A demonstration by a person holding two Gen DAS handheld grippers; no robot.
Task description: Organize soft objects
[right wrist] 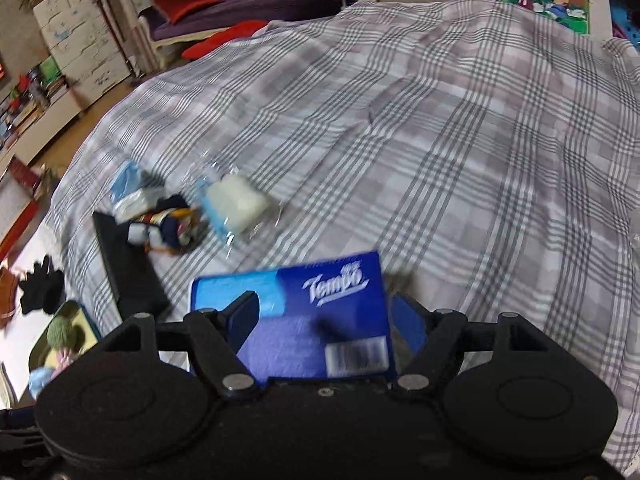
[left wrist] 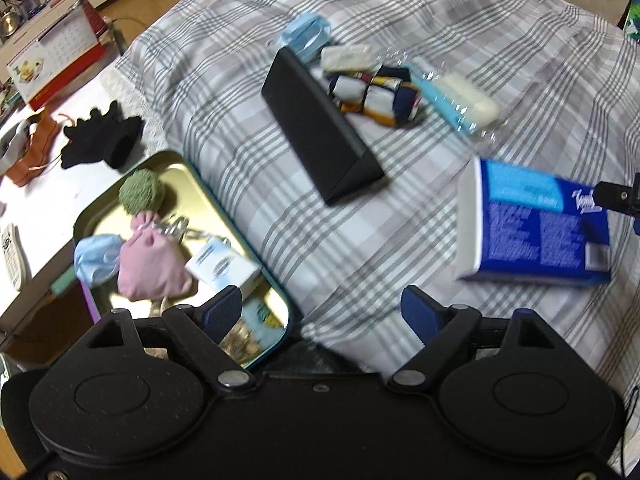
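My right gripper (right wrist: 324, 316) is shut on a blue Tempo tissue pack (right wrist: 304, 312) and holds it above the plaid bed. The pack also shows in the left wrist view (left wrist: 536, 224) at the right. My left gripper (left wrist: 320, 312) is open and empty, over the bed edge beside a gold tin tray (left wrist: 176, 168). The tray holds a green yarn ball (left wrist: 142, 191), a pink pouch (left wrist: 150, 260), a blue face mask (left wrist: 96, 258) and a small white tissue pack (left wrist: 224, 266). On the bed lie a colourful folded cloth (left wrist: 376, 94), a bagged sponge (left wrist: 460, 100), another blue mask (left wrist: 306, 36) and a white packet (left wrist: 348, 57).
A black triangular case (left wrist: 320, 124) lies on the bed between the tray and the soft items. Black gloves (left wrist: 102, 136), an orange strap (left wrist: 36, 152), a remote (left wrist: 12, 256) and a desk calendar (left wrist: 56, 52) sit on the white side table at the left.
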